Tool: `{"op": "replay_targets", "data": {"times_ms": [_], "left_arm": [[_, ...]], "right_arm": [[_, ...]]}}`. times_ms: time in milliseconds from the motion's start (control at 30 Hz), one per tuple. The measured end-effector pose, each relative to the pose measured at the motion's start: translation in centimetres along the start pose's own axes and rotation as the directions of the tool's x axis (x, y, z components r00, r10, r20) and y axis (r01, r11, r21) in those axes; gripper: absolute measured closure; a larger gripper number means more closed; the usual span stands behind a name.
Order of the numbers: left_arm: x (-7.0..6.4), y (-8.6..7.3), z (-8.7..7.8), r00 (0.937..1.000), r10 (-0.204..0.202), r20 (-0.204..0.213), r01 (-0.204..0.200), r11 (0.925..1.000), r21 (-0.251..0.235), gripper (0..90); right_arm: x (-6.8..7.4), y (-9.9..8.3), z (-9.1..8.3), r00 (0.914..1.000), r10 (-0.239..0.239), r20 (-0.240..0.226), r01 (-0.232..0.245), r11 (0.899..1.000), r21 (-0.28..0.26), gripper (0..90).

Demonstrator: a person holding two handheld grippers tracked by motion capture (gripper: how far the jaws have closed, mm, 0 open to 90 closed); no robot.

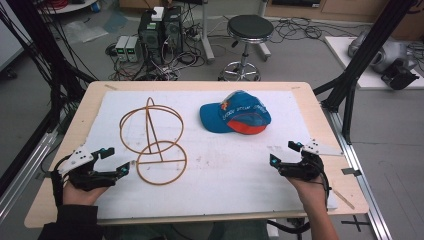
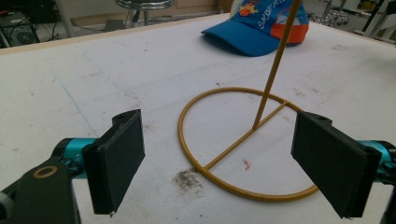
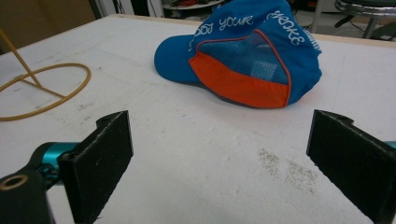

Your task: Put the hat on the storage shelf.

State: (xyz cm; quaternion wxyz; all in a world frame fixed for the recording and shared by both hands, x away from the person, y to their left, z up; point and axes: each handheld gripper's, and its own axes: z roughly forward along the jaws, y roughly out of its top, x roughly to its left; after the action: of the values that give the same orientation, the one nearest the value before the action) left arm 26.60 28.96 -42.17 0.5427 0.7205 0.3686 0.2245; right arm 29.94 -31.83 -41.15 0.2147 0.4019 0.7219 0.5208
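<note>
White mat (image 1: 225,170) on wooden table (image 1: 75,130) | stool (image 1: 249,30), cabled floor behind

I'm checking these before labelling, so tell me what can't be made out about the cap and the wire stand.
- Cap: lettering too small to read in the high view; in the right gripper view its top is cut off by the upper edge.
- Wire stand: in the left gripper view its upper hoop is cut off by the top edge.
- Cap's underside: hidden against the table.
</note>
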Motion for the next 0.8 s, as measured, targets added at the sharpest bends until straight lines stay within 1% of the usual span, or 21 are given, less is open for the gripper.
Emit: {"op": "replay_targets", "data": {"times_ms": [100, 200, 333, 400, 433, 567, 600, 700, 800], "left_arm": [[-0.1, 0.0, 0.1, 1.0000, 0.003, 0.000, -0.003, 1.0000, 0.005, 17.3], [-0.2, 0.0, 0.1, 1.0000, 0.006, 0.002, -0.006, 1.0000, 0.006, 17.3], [-0.3, -0.1, 0.2, 0.9999, 0.014, 0.001, -0.014, 0.9998, 0.015, 17.3], [-0.4, 0.1, 0.0, 0.9999, 0.014, 0.002, -0.014, 0.9999, 0.009, 17.3], [-0.3, 0.2, -0.1, 0.9998, 0.018, 0.002, -0.018, 0.9998, 0.008, 17.4], [-0.3, 0.2, -0.3, 0.9999, 0.015, -0.003, -0.015, 0.9999, -0.001, 17.4], [-0.3, 0.2, -0.4, 0.9999, 0.015, -0.002, -0.015, 0.9999, -0.003, 17.5], [-0.3, 0.3, -0.5, 0.9999, 0.016, 0.000, -0.016, 0.9999, -0.006, 17.4], [-0.4, 0.3, -0.4, 0.9999, 0.014, 0.003, -0.014, 0.9999, -0.008, 17.4]], "right_arm": [[0.1, 0.0, 0.0, 1.0000, 0.008, -0.003, -0.008, 1.000, -0.004, 6.2], [0.1, 0.1, 0.0, 1.0000, 0.008, 0.001, -0.008, 1.000, -0.002, 6.2], [0.2, 0.1, 0.1, 1.0000, 0.003, -0.006, -0.003, 1.000, 0.003, 6.2], [0.3, 0.3, 0.2, 1.0000, 0.006, -0.006, -0.006, 1.000, 0.008, 6.2], [0.3, 0.3, 0.2, 0.9999, -0.003, -0.011, 0.003, 1.000, 0.005, 6.2], [0.5, 0.8, 0.4, 0.9998, 0.001, -0.021, -0.001, 1.000, 0.009, 6.2], [0.6, 1.2, 0.5, 0.9998, -0.007, -0.021, 0.007, 1.000, 0.009, 6.2], [0.5, 2.0, 0.7, 0.9996, -0.001, -0.027, 0.001, 1.000, 0.008, 6.2], [0.2, 3.0, 1.1, 0.9994, -0.010, -0.033, 0.010, 1.000, 0.008, 6.2]]}}
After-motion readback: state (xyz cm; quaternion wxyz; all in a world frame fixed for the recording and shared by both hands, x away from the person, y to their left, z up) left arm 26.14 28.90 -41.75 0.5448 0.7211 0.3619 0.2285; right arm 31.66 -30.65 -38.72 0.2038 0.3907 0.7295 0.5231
